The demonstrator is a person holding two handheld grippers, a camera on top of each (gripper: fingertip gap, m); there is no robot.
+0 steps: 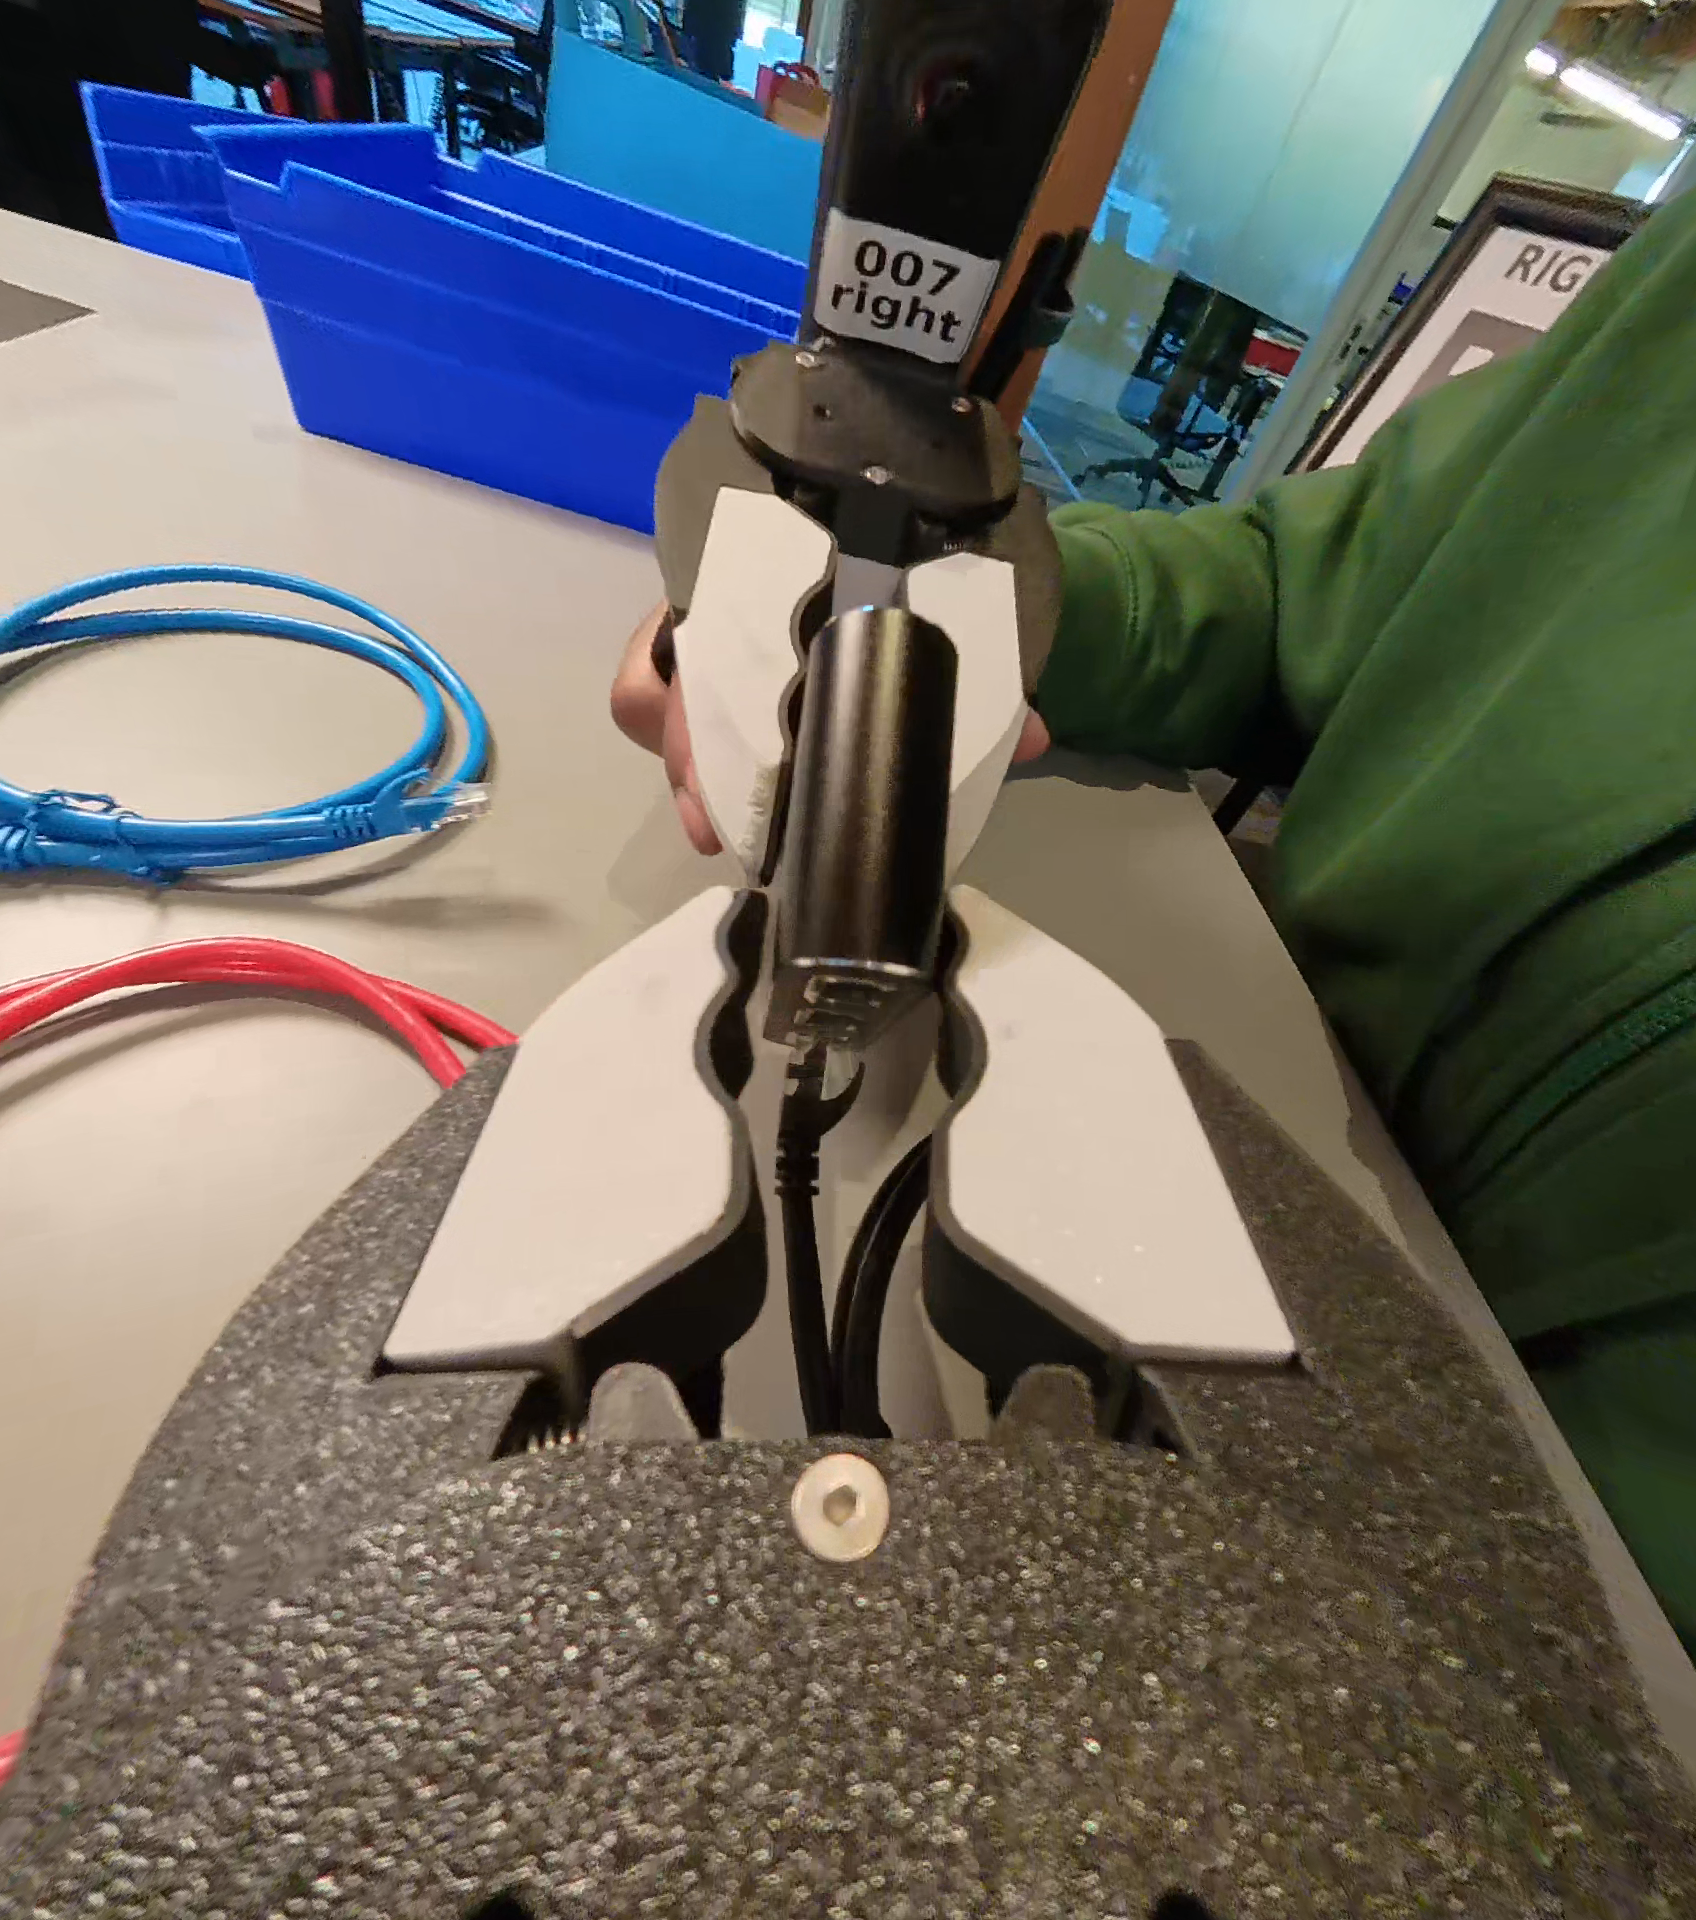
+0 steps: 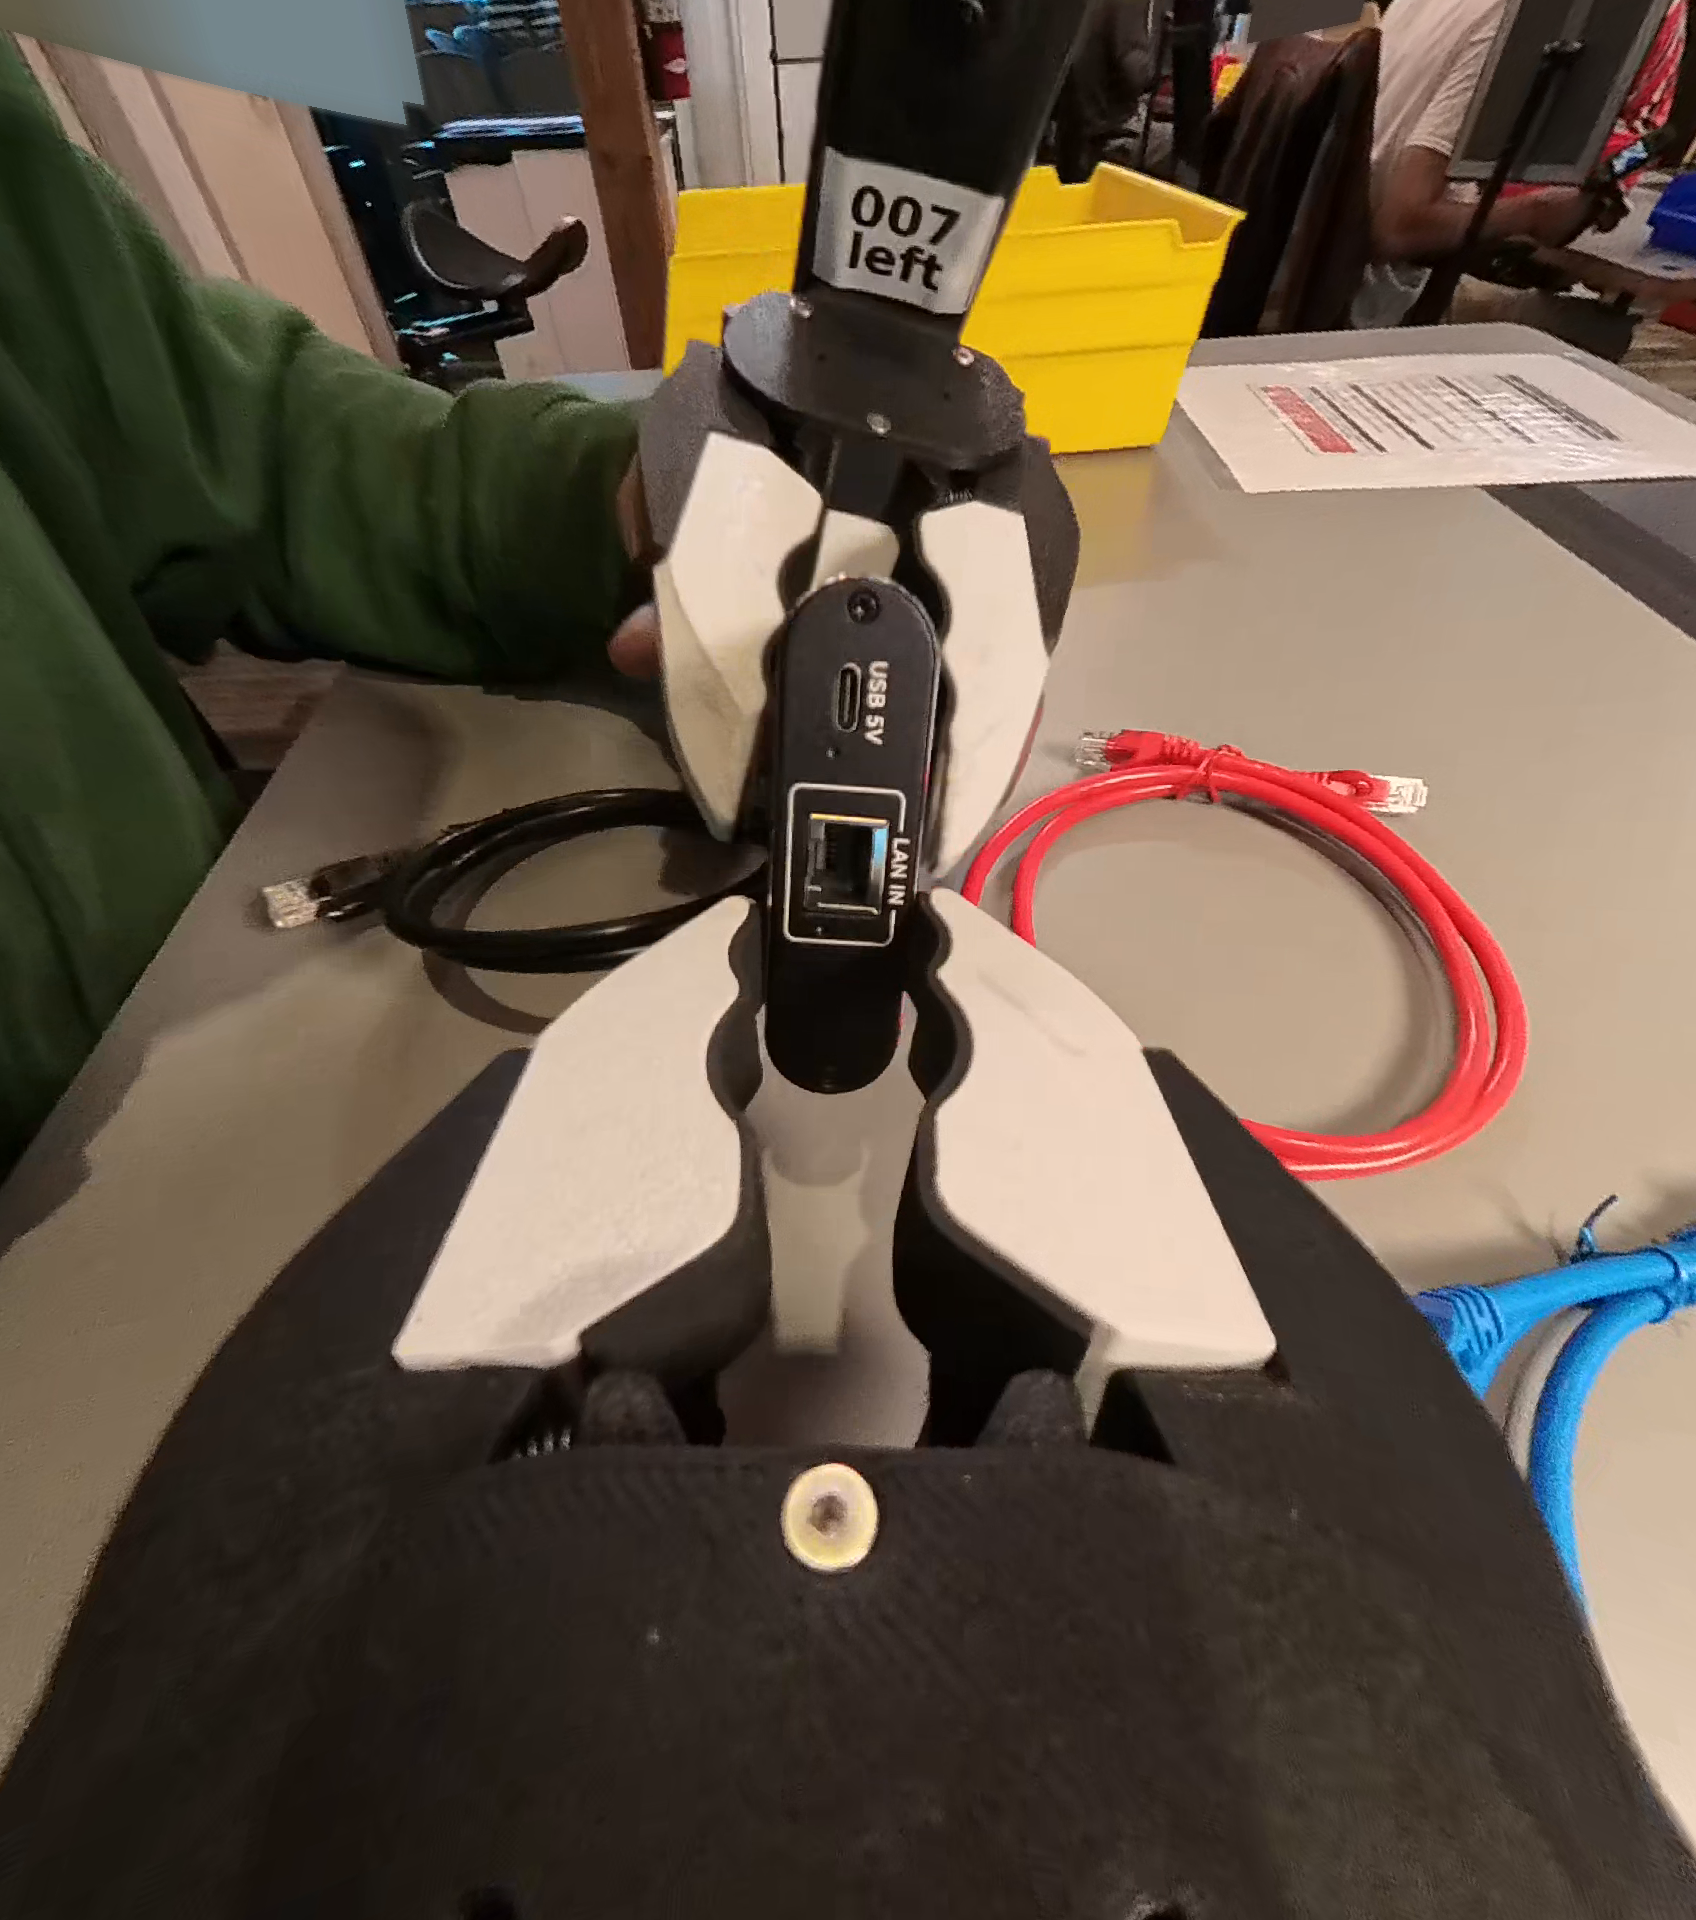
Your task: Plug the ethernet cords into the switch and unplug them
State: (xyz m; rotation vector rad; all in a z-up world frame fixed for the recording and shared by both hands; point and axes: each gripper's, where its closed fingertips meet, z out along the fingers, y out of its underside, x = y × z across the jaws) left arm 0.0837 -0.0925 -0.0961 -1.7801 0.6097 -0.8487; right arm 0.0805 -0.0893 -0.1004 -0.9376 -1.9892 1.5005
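Observation:
A black switch [image 1: 870,779] is held in the air between both grippers. My left gripper [image 1: 849,914] is shut on its near end, where several ports show. A black ethernet cord [image 1: 802,1247] is plugged into one port and runs back between my left fingers. My right gripper [image 2: 839,914] is shut on the other end of the switch [image 2: 854,665], whose end face shows an empty network port. The left gripper [image 2: 844,831] faces it. The black cord's coil [image 2: 532,935] lies on the table with a free plug.
A red cord [image 2: 1446,935] and a blue cord [image 1: 200,623] lie coiled on the grey table [image 1: 148,416]. Blue bins [image 1: 511,343] stand at the far edge, a yellow bin [image 2: 1114,301] and a paper sheet [image 2: 1446,416] at the other end. A person's green sleeve [image 1: 1446,831] is close by. Only a small space, under 4 cm, lies between the two pairs of fingers.

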